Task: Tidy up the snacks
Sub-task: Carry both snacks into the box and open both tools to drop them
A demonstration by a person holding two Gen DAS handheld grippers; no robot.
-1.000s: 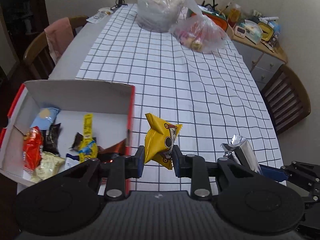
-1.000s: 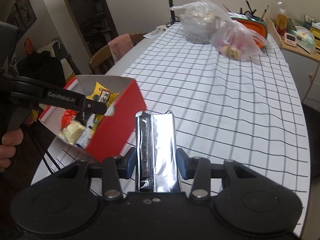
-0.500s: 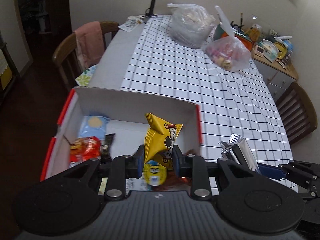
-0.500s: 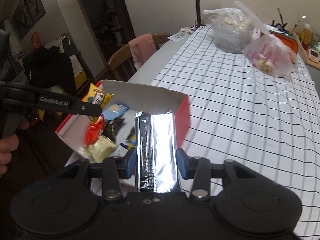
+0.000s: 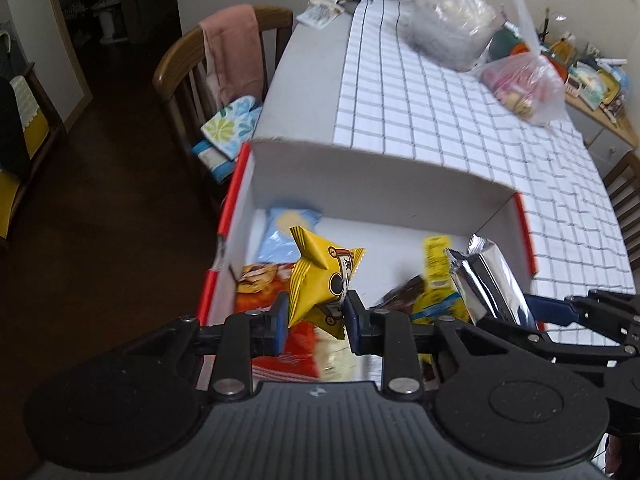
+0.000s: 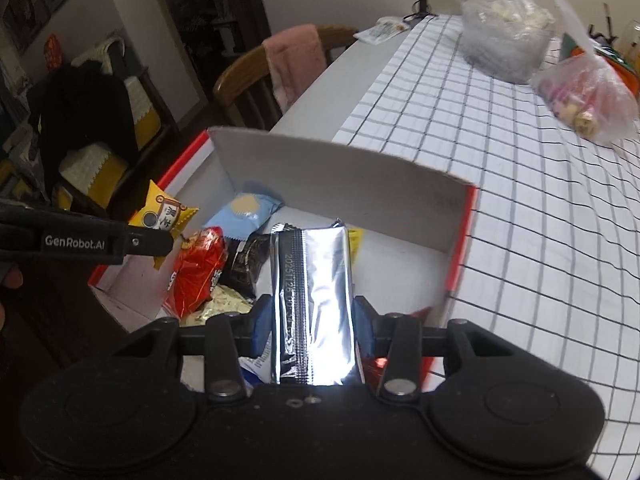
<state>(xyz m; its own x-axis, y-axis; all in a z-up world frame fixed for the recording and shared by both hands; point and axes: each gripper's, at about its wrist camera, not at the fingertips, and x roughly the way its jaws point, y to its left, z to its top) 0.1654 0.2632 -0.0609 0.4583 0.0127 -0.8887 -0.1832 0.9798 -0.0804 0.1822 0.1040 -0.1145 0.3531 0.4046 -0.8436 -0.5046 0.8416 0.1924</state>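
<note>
My left gripper (image 5: 316, 316) is shut on a yellow snack packet (image 5: 320, 280) and holds it above the left part of the red-and-white box (image 5: 384, 176). My right gripper (image 6: 312, 320) is shut on a silver foil packet (image 6: 316, 288) and holds it over the box's near right part (image 6: 456, 248). The silver packet also shows in the left wrist view (image 5: 488, 280), and the yellow packet in the right wrist view (image 6: 164, 214). Inside the box lie a blue packet (image 6: 244, 212), a red packet (image 6: 196, 268), a dark packet (image 6: 248, 264) and others.
The box sits at the near left corner of a table with a checked cloth (image 5: 460, 128). Two plastic bags (image 5: 452, 28) (image 5: 524, 88) lie at the far end. A wooden chair with a pink towel (image 5: 232, 56) stands left of the table.
Both grippers have moved left with their packets, from beside the box to over it. The yellow packet now hangs over the box's left side, the silver one over its right.
</note>
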